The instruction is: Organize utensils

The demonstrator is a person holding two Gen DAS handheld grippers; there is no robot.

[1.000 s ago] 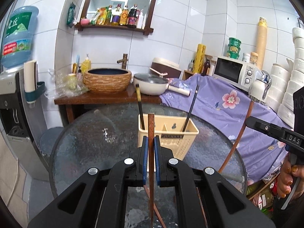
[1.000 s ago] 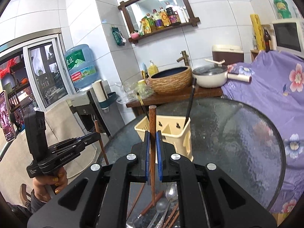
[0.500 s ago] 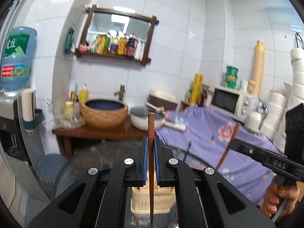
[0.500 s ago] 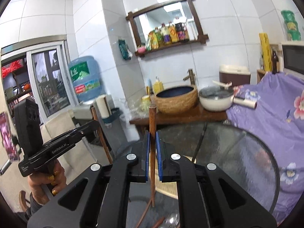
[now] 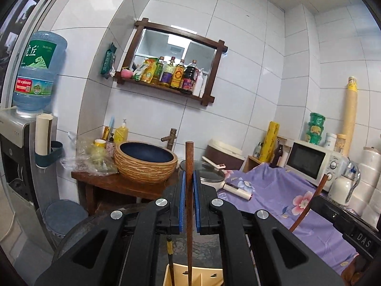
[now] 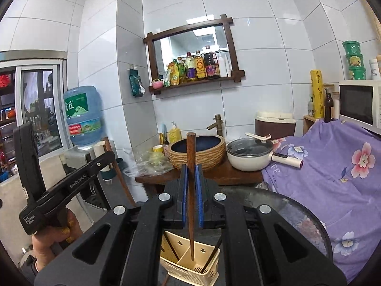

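My left gripper (image 5: 188, 186) is shut on a brown wooden chopstick (image 5: 189, 205) held upright; its lower end hangs over the cream utensil holder (image 5: 197, 275) at the bottom edge. My right gripper (image 6: 191, 178) is shut on another brown chopstick (image 6: 190, 190), upright, with its tip down in a compartment of the cream holder (image 6: 190, 264). Black chopsticks (image 6: 212, 255) lean in the holder. The left gripper also shows in the right wrist view (image 6: 78, 178), and the right gripper's body in the left wrist view (image 5: 345, 224).
The holder stands on a round glass table (image 6: 297, 217). Behind are a wooden stand with a woven basin (image 6: 197, 152), a white pan (image 6: 250, 155), a purple flowered cloth (image 6: 333, 166), a microwave (image 5: 312, 162) and a water dispenser (image 5: 21, 166).
Both grippers have risen and tilted up with their chopsticks, so the table has dropped low in both views. The right chopstick's tip now sits inside the holder.
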